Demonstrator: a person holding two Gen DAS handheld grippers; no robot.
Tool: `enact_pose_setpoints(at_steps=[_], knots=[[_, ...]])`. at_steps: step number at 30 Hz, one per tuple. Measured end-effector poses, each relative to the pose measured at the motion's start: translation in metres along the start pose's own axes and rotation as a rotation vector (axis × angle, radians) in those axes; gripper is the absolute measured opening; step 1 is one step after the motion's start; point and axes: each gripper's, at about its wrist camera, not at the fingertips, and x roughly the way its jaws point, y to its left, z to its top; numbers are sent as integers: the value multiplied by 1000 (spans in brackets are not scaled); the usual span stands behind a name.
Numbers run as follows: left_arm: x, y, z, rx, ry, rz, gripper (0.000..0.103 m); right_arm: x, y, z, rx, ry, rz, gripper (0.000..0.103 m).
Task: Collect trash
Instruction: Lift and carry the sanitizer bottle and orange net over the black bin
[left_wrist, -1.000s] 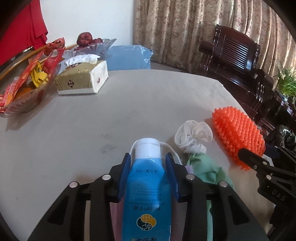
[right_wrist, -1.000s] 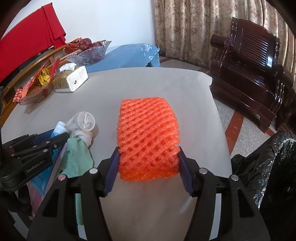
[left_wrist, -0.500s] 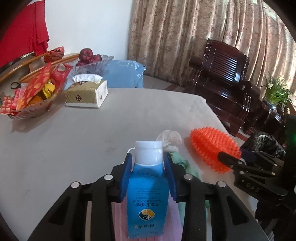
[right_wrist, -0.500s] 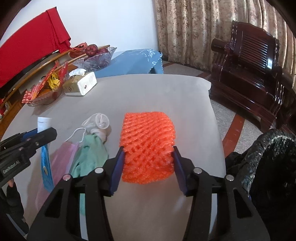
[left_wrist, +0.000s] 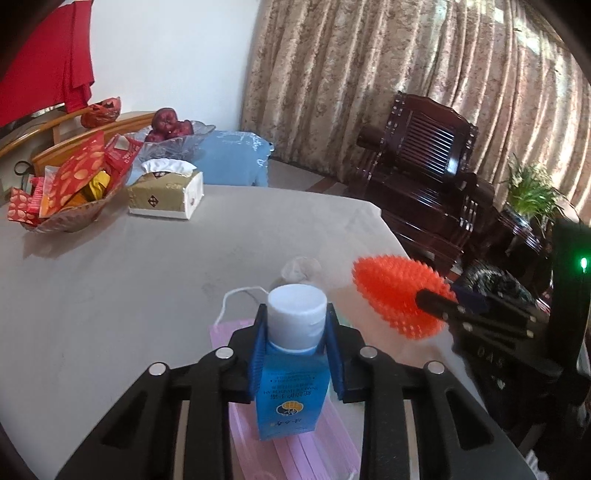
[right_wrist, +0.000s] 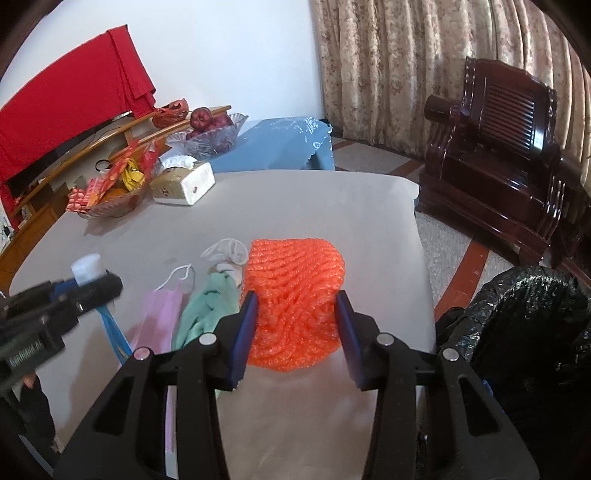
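Trash is in both grippers at once: the left gripper (left_wrist: 295, 341) has its blue pads pinching a blue tube with a white cap (left_wrist: 290, 384) just below the cap, jaws closing on it, the tube lifted clear of the pink face mask (left_wrist: 295, 454) that lies on the table beneath it. The right gripper (right_wrist: 297, 328) has its pads pressed into the sides of an orange foam fruit net (right_wrist: 293, 302), jaws closing too, the net squeezed narrower between them and raised off the grey table (right_wrist: 295, 206). Just left of the net, in the right wrist view, a green cloth (right_wrist: 207, 310) and a crumpled white piece (right_wrist: 227, 253) lie touching each other, with the mask beside them. Farther back on the table stand a tissue box (left_wrist: 166, 195), a bowl of red and yellow snack packets (left_wrist: 70, 192) and a glass bowl of red fruit (left_wrist: 173, 136). Off the table's right edge sits a black trash bag (right_wrist: 524, 332), with a dark wooden armchair (right_wrist: 502, 155) and patterned curtains (left_wrist: 406, 74) behind.
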Motion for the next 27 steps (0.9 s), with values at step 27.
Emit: enact_pose_setpoints(at_steps=[27], knots=[[-55, -34, 22, 24, -140, -33, 29, -98, 0, 10, -22, -165, -9, 41]])
